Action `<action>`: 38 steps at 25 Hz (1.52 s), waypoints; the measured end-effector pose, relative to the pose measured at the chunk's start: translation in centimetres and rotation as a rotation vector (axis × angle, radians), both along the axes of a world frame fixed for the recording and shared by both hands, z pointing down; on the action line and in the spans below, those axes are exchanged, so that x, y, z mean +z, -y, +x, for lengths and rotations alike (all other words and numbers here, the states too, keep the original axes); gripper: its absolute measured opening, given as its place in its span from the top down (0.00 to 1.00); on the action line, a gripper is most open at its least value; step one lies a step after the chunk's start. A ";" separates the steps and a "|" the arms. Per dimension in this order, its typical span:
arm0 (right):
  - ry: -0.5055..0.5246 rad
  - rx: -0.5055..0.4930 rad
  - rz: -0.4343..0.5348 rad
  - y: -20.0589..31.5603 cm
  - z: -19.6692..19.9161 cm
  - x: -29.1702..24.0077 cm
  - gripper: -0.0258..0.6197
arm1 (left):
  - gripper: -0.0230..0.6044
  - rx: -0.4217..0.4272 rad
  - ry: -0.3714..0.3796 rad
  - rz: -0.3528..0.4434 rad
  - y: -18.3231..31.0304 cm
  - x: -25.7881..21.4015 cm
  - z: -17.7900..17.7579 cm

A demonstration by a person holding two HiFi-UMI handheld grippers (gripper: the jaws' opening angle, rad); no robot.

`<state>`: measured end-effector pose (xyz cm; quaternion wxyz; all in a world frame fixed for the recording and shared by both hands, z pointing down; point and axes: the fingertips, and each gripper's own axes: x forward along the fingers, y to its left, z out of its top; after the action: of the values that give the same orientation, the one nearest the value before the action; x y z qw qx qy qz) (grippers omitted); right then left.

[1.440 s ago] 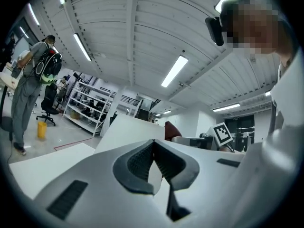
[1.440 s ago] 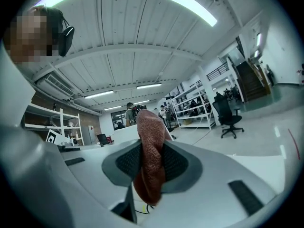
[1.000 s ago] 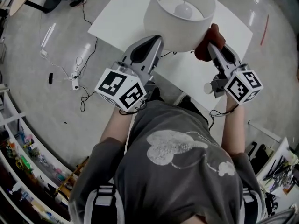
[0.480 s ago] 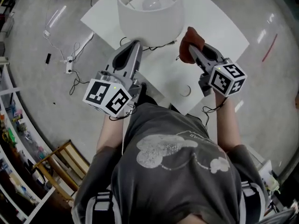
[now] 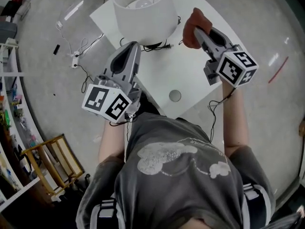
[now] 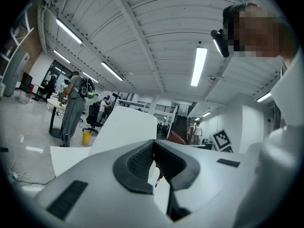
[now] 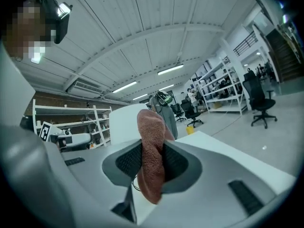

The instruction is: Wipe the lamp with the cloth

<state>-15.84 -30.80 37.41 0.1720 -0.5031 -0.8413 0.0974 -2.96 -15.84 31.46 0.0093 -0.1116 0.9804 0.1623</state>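
At the upper centre of the head view the lamp [image 5: 140,13] stands on the table [image 5: 190,75]. The right gripper [image 5: 196,30], clamped on the cloth [image 5: 190,23], sits right of the shade, apart. The left gripper [image 5: 135,46] is closed and empty beneath it. Wiping seems paused: a second ago the cloth touched the shade.

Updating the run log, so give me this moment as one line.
left gripper: shut, empty | right gripper: shut on cloth | cloth: beside lamp, gap between | lamp: upright on table
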 end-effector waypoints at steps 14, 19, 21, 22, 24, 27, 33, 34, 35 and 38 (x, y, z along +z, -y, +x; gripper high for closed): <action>0.147 -0.048 -0.015 -6.7 -2.1 -6.9 0.81 | 0.95 0.023 0.033 0.041 -2.3 -1.7 -0.9; 0.092 0.010 0.010 -6.2 -2.1 -4.3 0.81 | 0.95 0.075 0.001 0.069 -3.4 -0.3 -1.3; 0.066 0.029 0.038 -5.8 -2.0 -2.7 0.81 | 0.95 0.081 -0.012 0.080 -3.8 0.4 -1.4; 0.051 0.037 0.051 -5.6 -1.9 -1.9 0.81 | 0.95 0.080 -0.019 0.086 -4.0 0.7 -1.4; 0.018 0.047 0.069 -4.9 -1.6 -0.1 0.81 | 0.95 0.075 -0.036 0.099 -4.1 1.4 -1.4; -0.025 0.047 0.089 -3.7 -1.2 2.1 0.81 | 0.95 0.063 -0.055 0.102 -3.4 1.9 -1.0; -0.078 -0.021 0.125 -3.7 -1.0 3.4 0.81 | 0.95 -0.005 -0.063 0.106 -2.9 0.6 -0.9; -0.088 -0.042 0.133 -3.8 -1.1 4.1 0.81 | 0.95 -0.023 -0.067 0.101 -2.7 0.7 -0.9; -0.096 -0.062 0.143 -3.8 -1.3 4.8 0.81 | 0.95 -0.040 -0.070 0.098 -2.3 0.9 -0.9; -0.105 -0.106 0.162 -3.4 -2.9 5.8 0.81 | 0.95 -0.088 -0.078 0.095 -1.4 1.5 -1.4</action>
<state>-18.72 -27.43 43.18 0.2607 -0.5254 -0.8086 0.0460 -4.34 -14.42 32.96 -0.0163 -0.0617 0.9751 0.2122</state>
